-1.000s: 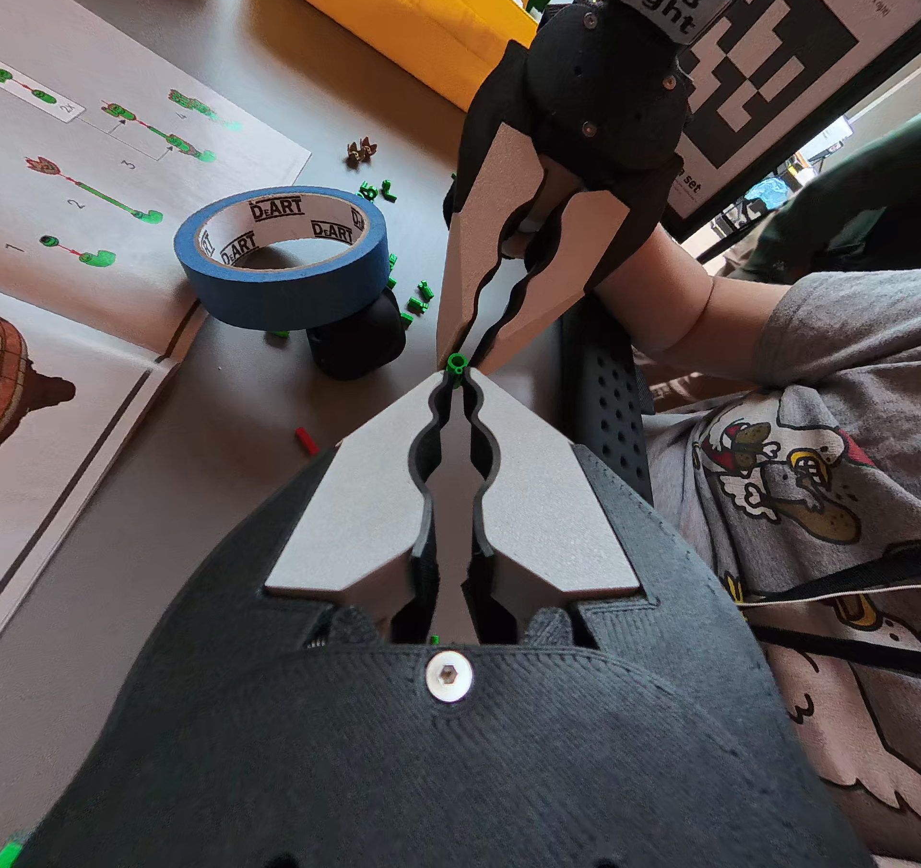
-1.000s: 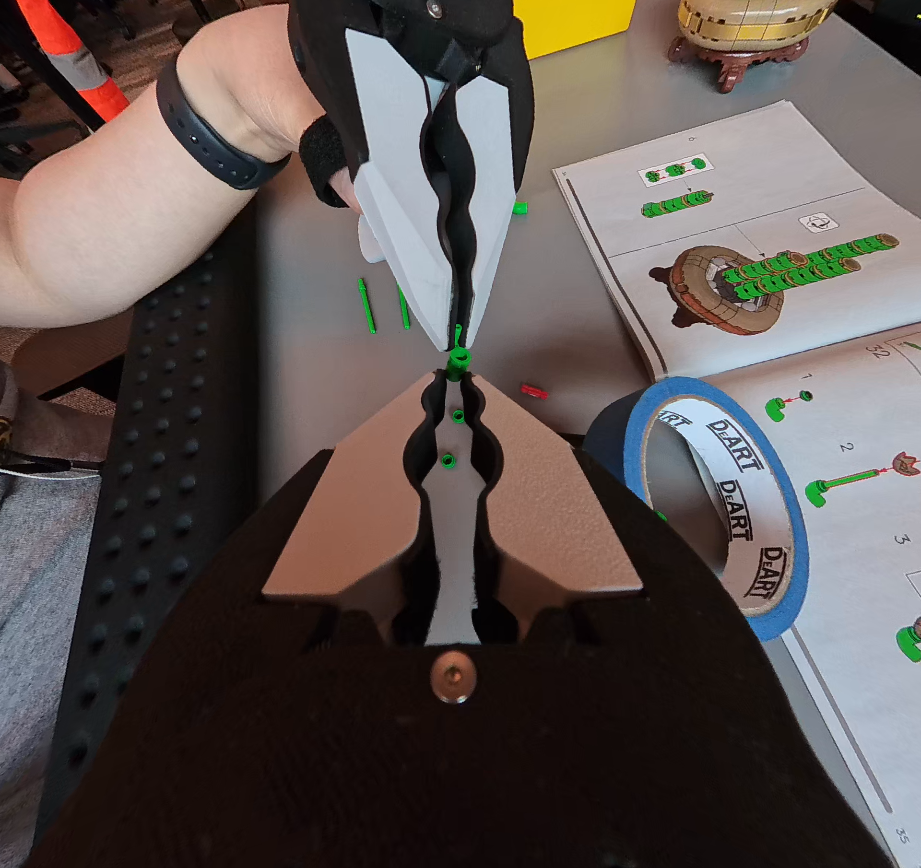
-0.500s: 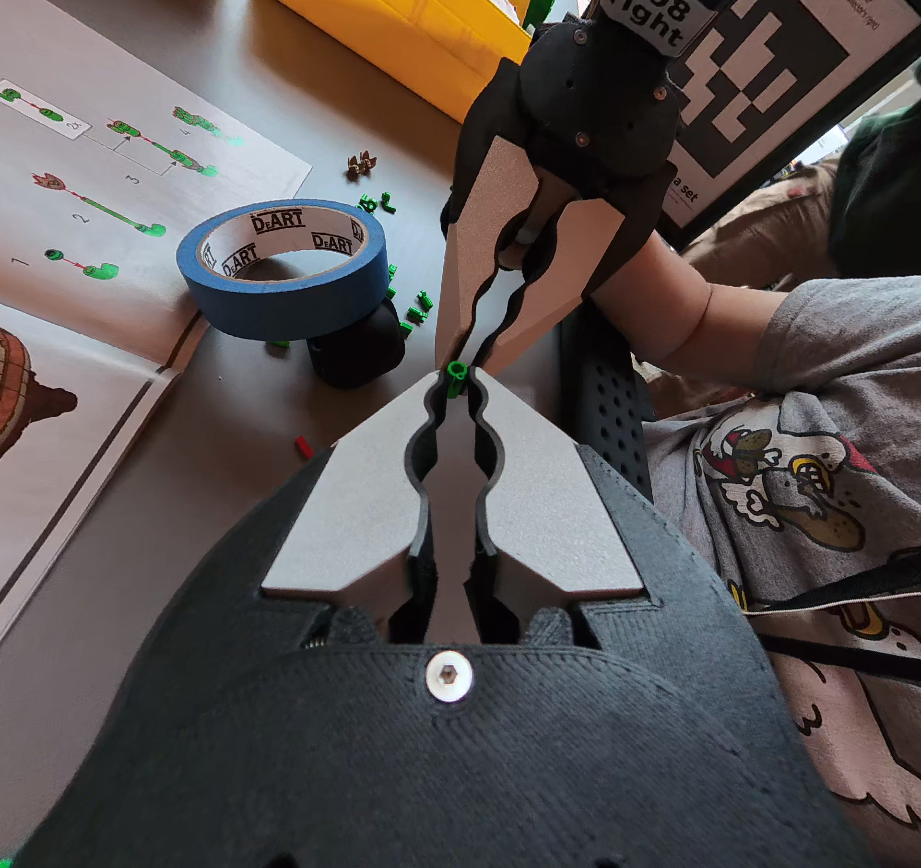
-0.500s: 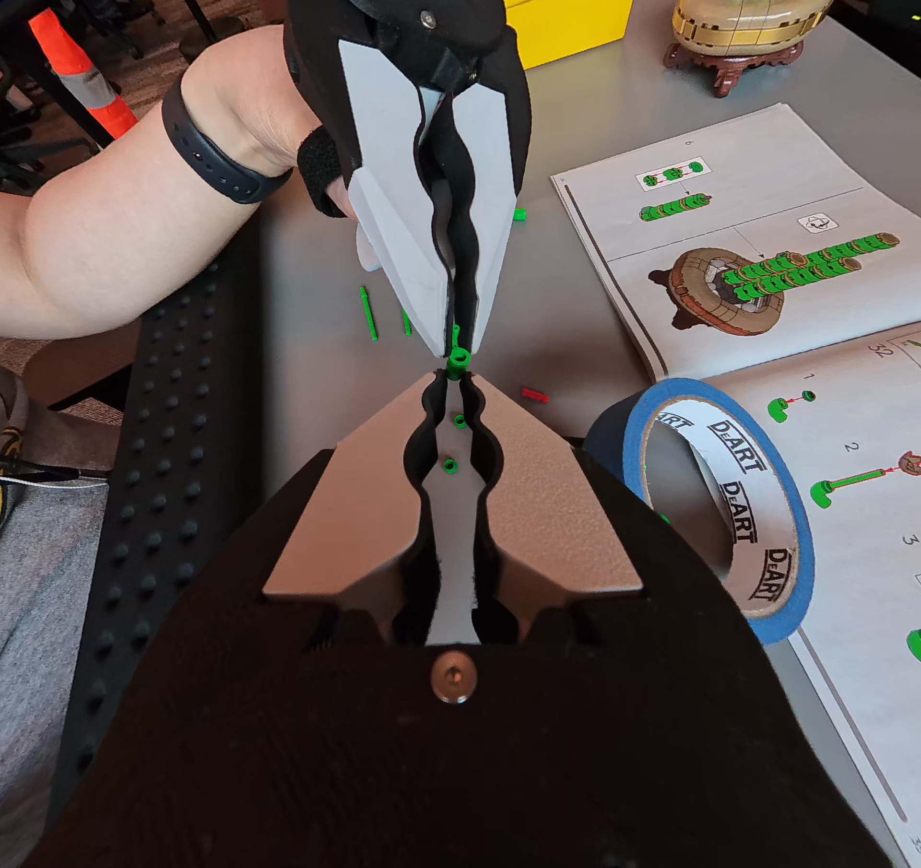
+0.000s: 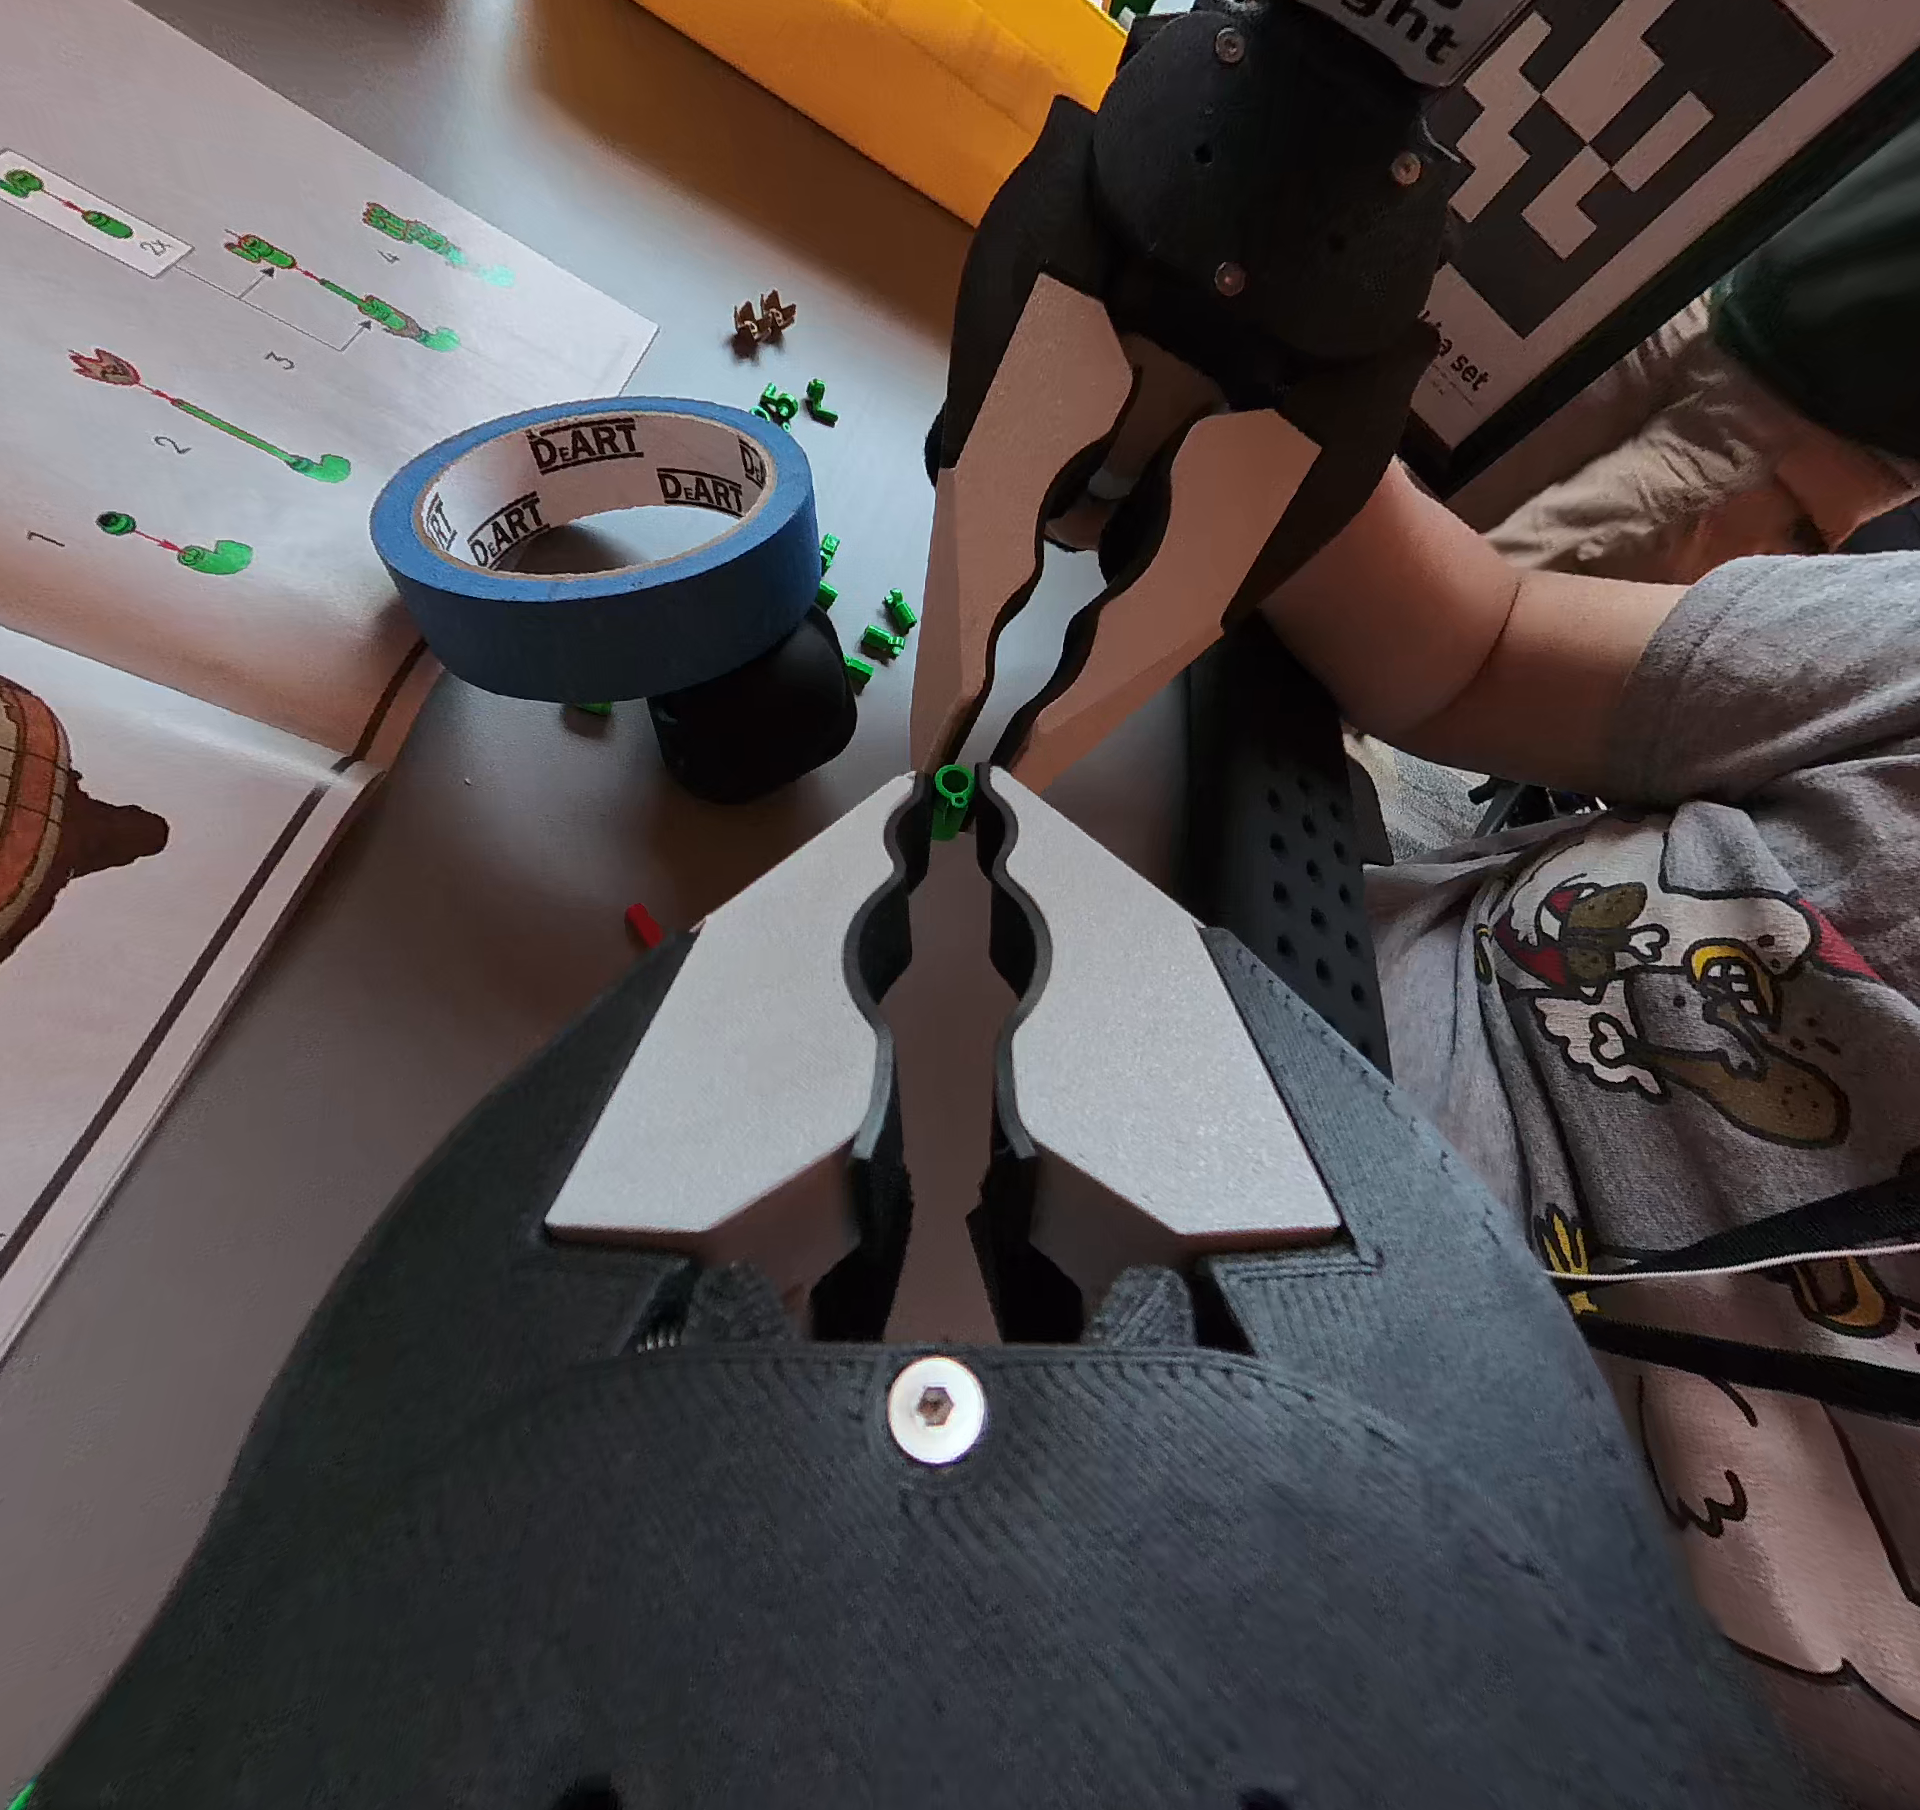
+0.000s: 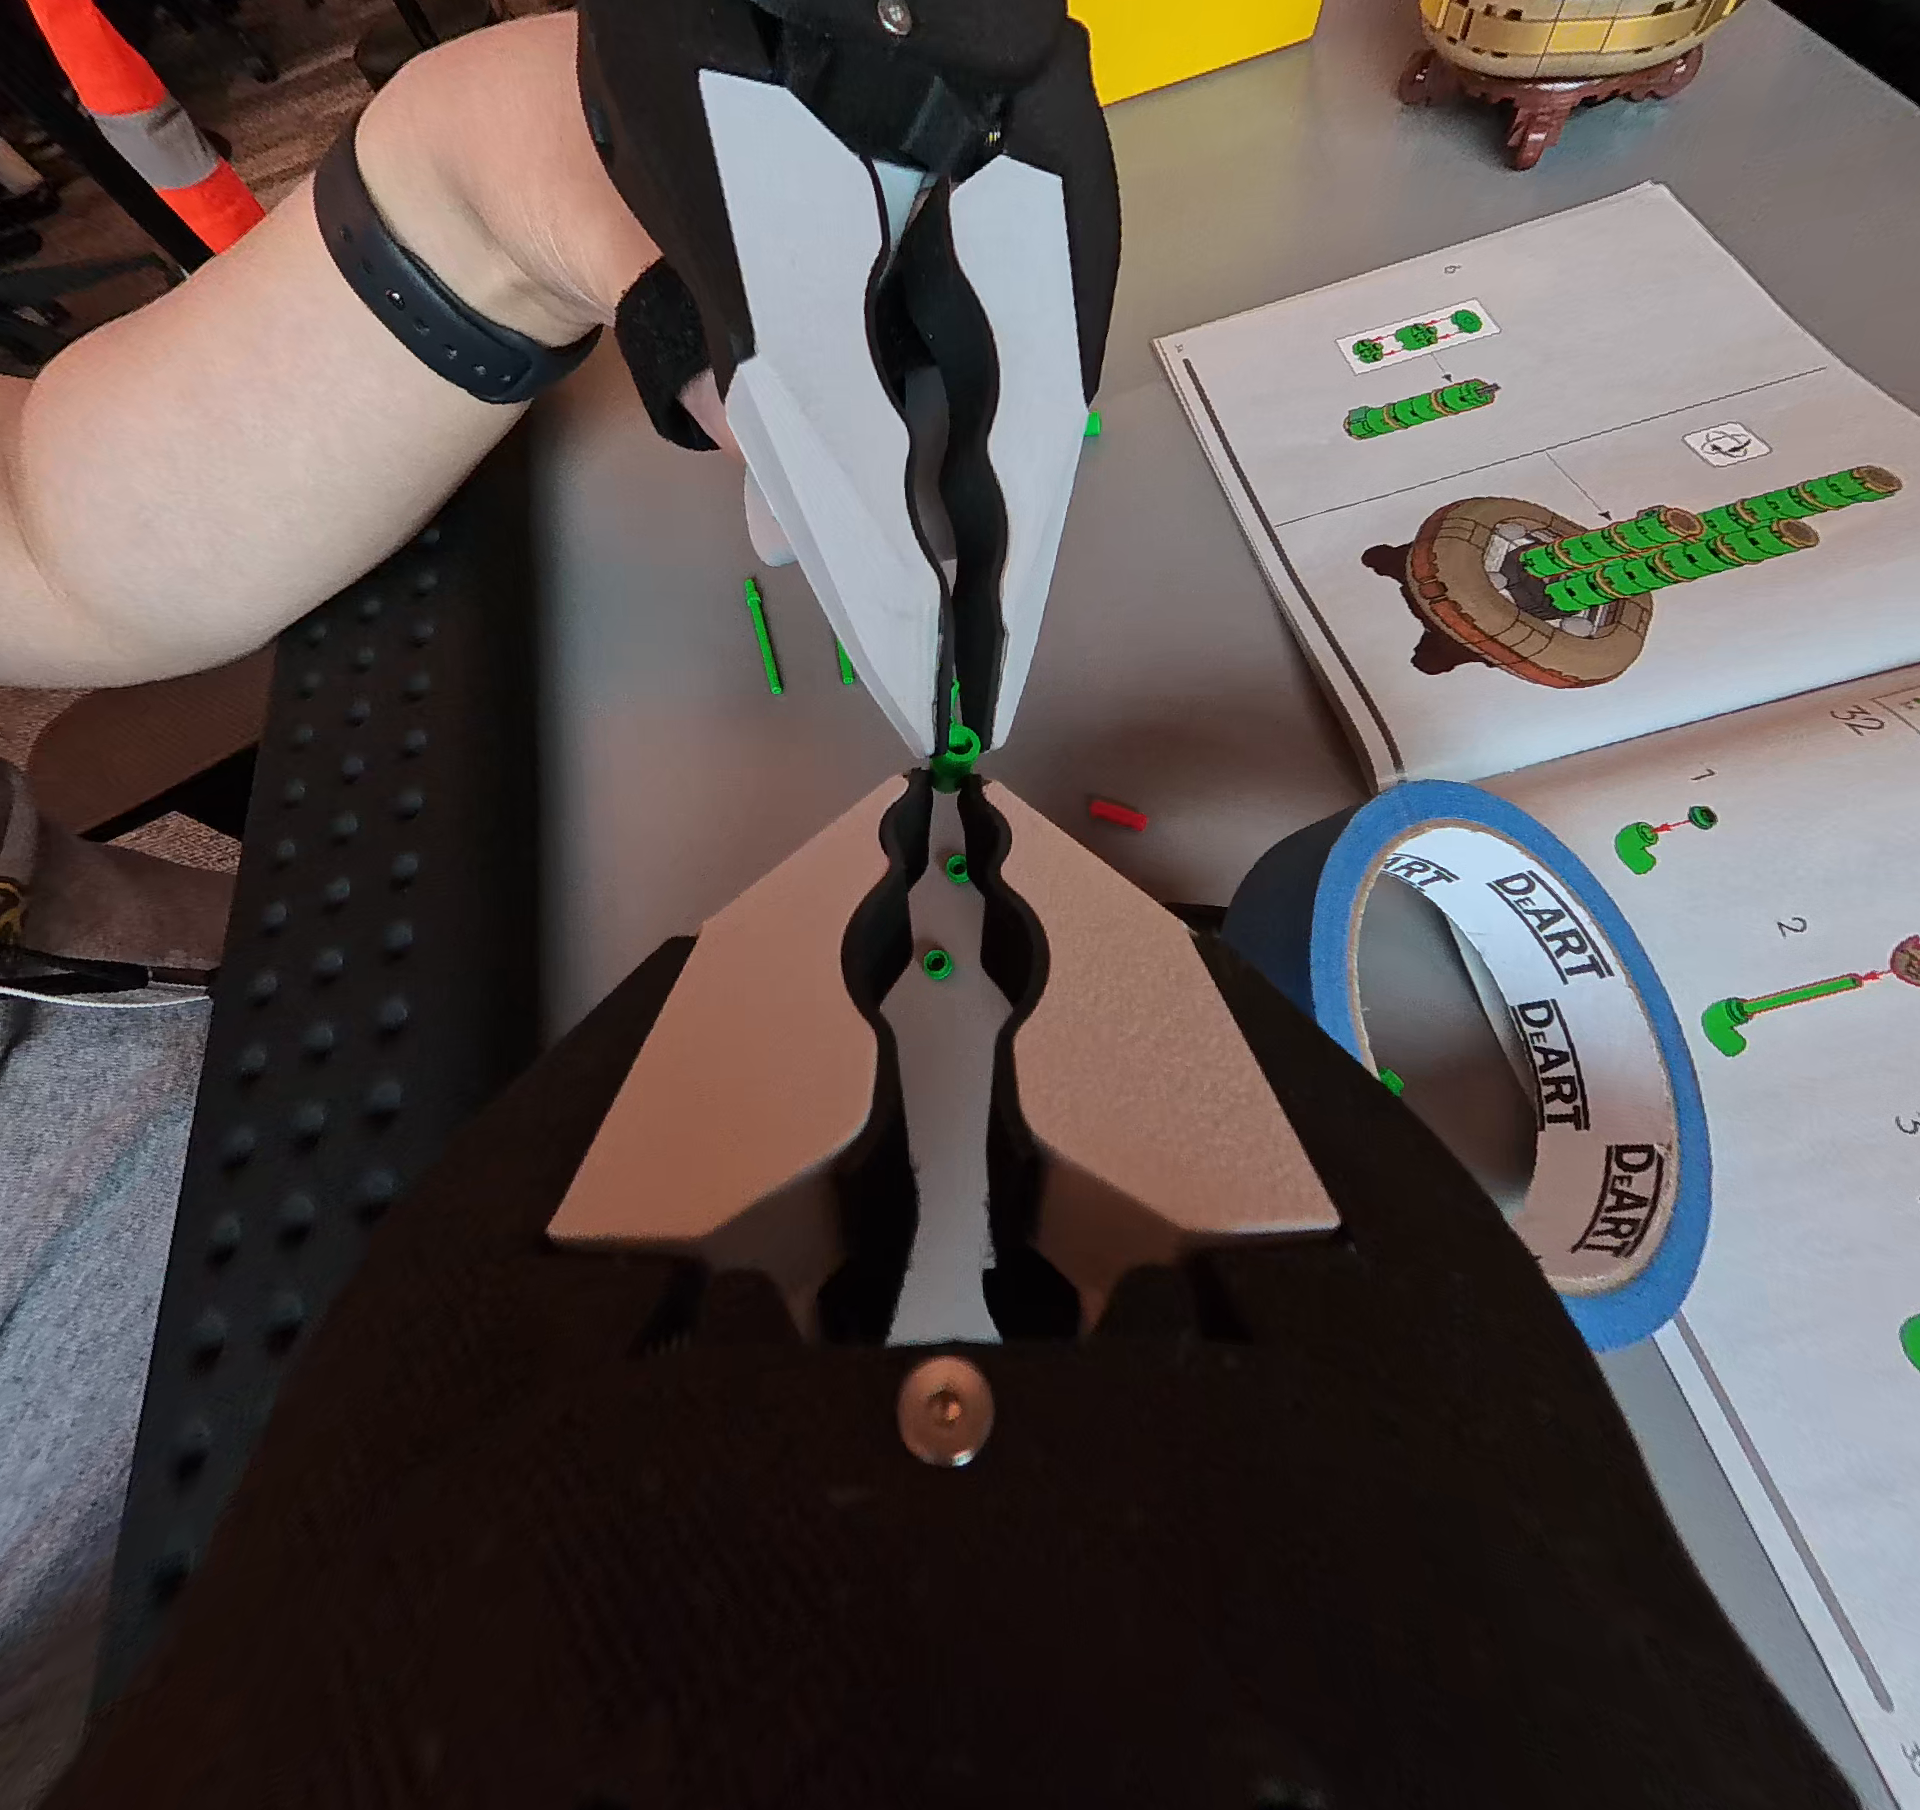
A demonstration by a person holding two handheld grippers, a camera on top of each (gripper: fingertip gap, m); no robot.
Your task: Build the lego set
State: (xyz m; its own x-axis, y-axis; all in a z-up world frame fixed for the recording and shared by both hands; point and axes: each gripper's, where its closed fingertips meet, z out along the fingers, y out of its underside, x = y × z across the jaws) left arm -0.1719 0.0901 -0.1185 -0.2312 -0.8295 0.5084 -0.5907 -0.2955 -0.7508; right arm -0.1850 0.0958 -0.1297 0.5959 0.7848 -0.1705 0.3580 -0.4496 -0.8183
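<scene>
Presently, both my tongs meet tip to tip above the bench (image 6: 1195, 233), near its front edge. Left tongs (image 5: 948, 804): tips nearly closed, pinching a small green lego piece (image 5: 950, 796), tube end up. Right tongs (image 6: 943, 781): tips drawn in on the same green bit from the opp. side; whether they truly grip it, cannot tell. Two loose green lego rings (image 6: 937, 962) lie on bench below right tongs. Green lego rods (image 6: 763, 636) lie near front edge. Small red lego pin (image 6: 1118, 813) just beside blue tape roll (image 5: 594, 534). Instr. booklet (image 6: 1558, 389) open, tape roll resting on its edge. Partly built brown lego pot (image 6: 1590, 4) at far corner. Yellow bin (image 5: 831, 25) at back.
</scene>
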